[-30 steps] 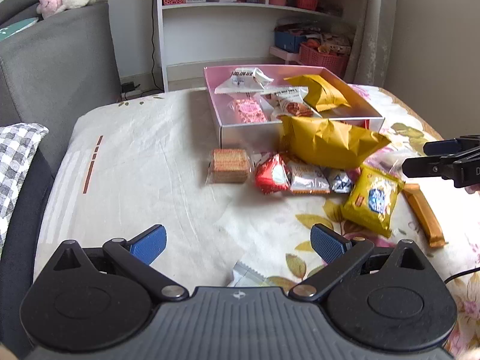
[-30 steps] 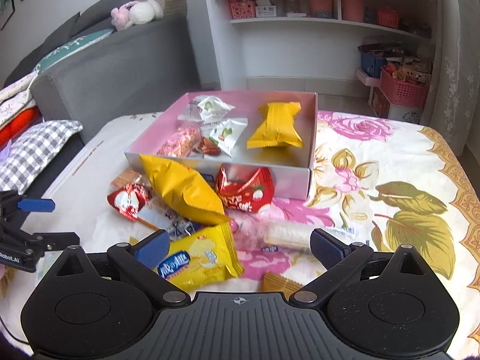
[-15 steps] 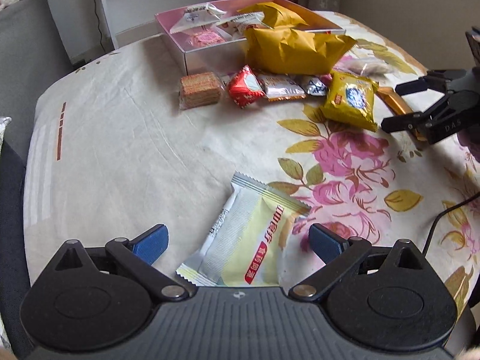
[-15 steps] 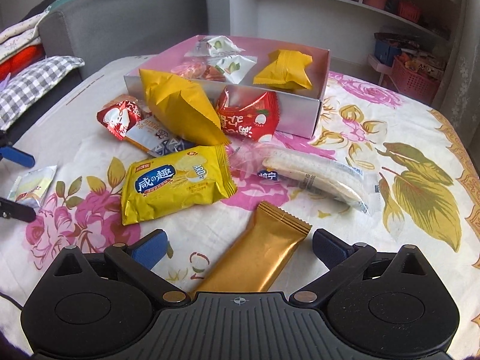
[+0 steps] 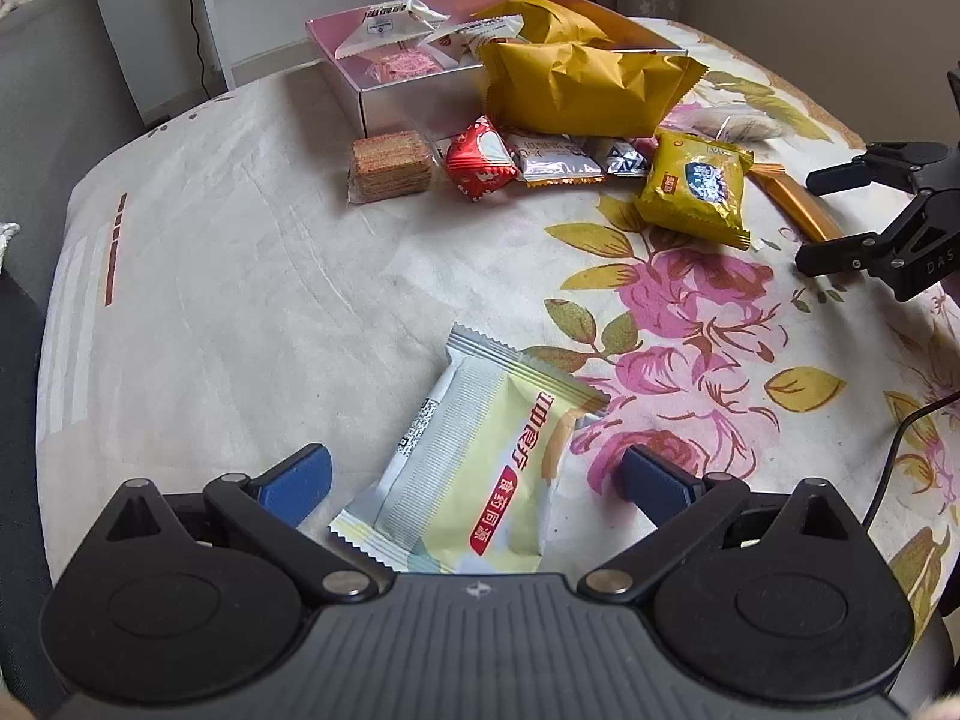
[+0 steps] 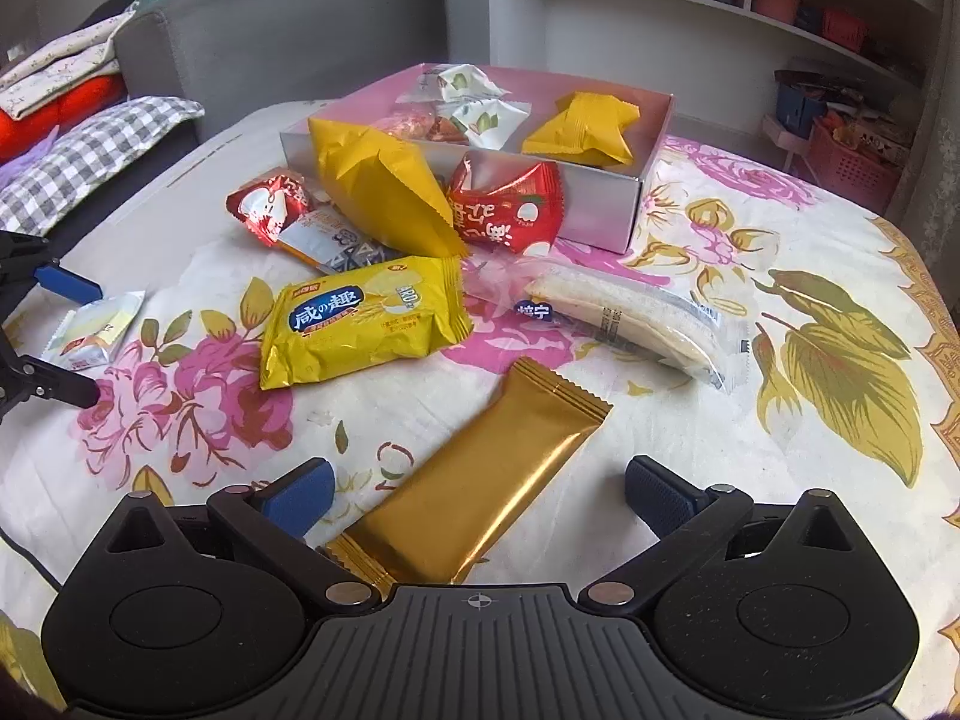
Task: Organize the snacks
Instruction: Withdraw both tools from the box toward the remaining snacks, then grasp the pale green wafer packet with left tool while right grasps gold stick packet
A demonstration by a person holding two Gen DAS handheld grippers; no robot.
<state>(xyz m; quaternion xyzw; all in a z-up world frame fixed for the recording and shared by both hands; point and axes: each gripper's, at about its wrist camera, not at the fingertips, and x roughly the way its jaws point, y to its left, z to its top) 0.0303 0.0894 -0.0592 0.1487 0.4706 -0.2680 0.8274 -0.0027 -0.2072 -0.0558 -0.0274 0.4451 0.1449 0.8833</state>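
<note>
Left tool [image 5: 474,477]: fingers spread wide, astride pale yellow-and-silver snack packet [image 5: 480,468], not clamped
Right tool [image 6: 477,495]: fingers apart, straddling lower end of gold wrapper bar [image 6: 480,480]
Pink box [image 6: 600,210]: far side of floral-clothed counter [image 6: 810,450], several packets inside
Loose snacks: large yellow bag [image 6: 378,186] leaning on box front; yellow cracker pack [image 6: 360,321], red packet [image 6: 510,210], clear-wrapped roll [image 6: 636,318] just before it

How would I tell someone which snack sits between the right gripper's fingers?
Start at the pink box on the flowered tablecloth and come toward the right gripper. Between its open fingers lies a long gold wrapper. Unlike the yellow snack bag beside it, it is narrow, metallic and unprinted.
</note>
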